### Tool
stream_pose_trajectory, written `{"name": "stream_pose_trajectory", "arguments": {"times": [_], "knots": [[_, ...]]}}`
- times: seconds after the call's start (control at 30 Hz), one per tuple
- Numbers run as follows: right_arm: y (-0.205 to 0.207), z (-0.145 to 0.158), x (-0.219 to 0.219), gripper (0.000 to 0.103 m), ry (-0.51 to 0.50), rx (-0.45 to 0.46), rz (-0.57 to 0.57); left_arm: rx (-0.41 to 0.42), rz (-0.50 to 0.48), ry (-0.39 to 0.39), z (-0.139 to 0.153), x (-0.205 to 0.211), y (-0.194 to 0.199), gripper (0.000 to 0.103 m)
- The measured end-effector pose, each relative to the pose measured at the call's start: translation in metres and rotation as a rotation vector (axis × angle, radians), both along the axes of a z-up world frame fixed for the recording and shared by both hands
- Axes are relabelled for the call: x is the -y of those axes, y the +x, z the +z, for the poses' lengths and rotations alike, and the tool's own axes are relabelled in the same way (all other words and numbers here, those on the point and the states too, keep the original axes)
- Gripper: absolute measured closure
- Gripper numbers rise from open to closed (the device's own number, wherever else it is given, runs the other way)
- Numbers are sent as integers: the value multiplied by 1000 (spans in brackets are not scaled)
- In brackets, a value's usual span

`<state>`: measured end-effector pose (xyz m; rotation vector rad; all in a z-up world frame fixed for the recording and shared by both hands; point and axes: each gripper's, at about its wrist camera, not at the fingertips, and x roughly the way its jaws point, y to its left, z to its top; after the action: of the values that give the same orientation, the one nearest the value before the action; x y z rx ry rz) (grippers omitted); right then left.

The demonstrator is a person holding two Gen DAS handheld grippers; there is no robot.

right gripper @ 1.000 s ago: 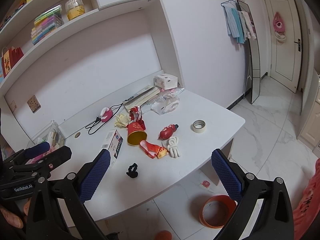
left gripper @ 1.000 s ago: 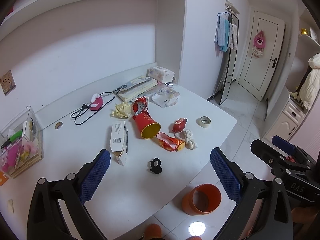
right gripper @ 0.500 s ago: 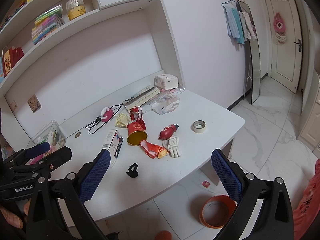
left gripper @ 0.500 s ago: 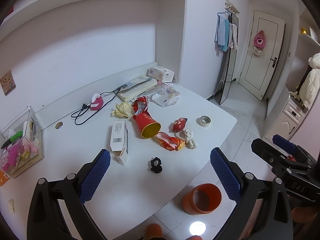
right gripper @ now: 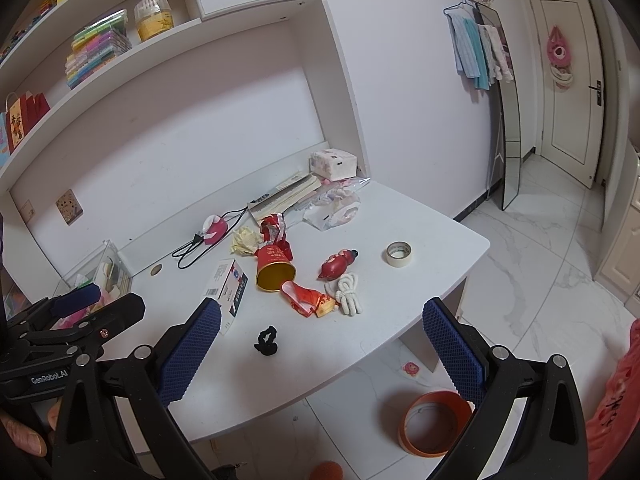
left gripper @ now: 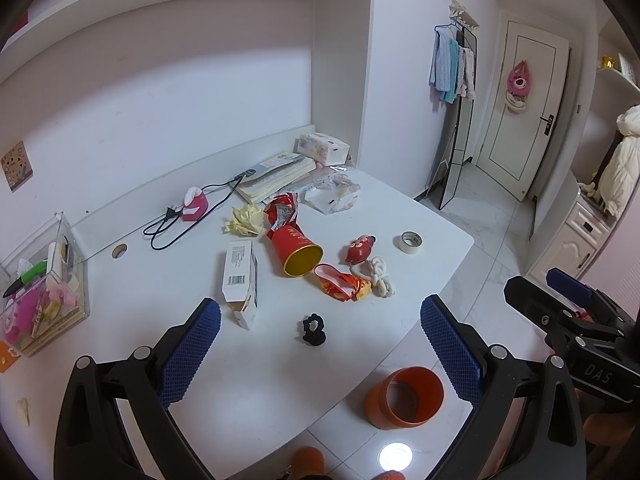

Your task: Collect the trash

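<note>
Both tongs, left tongs [left gripper: 320, 344] and right tongs [right gripper: 322, 346], are hovering released and empty over the white surface [left gripper: 120, 280]. Trash is lying mid-surface: a tipped red cup [left gripper: 297, 250], a red wrapper [left gripper: 340, 282], crumpled yellow paper [left gripper: 245, 220]. An orange bin [left gripper: 405, 397] is standing on the floor beside the surface's near edge.

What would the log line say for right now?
left tongs: open, empty | right tongs: open, empty | trash: red cup, wrapper on desk | orange bin: on floor
</note>
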<state>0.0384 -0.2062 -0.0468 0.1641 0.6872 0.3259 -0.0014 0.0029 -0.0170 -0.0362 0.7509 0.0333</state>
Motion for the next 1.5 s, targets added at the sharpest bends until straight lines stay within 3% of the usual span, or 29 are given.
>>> {"name": "stream_pose_trajectory", "arguments": {"times": [0.8,1.03,1.5], "knots": [[-5,3,-1,5,0,2,-5,-2,-2,0,4,1,-2,5],[-5,4,-1,5,44,-1,-5,-4,16,9,2,-2,-6,5],[-1,-1,-31,5,37,12,110,-60,59,9,-8,-25,2,5]]}}
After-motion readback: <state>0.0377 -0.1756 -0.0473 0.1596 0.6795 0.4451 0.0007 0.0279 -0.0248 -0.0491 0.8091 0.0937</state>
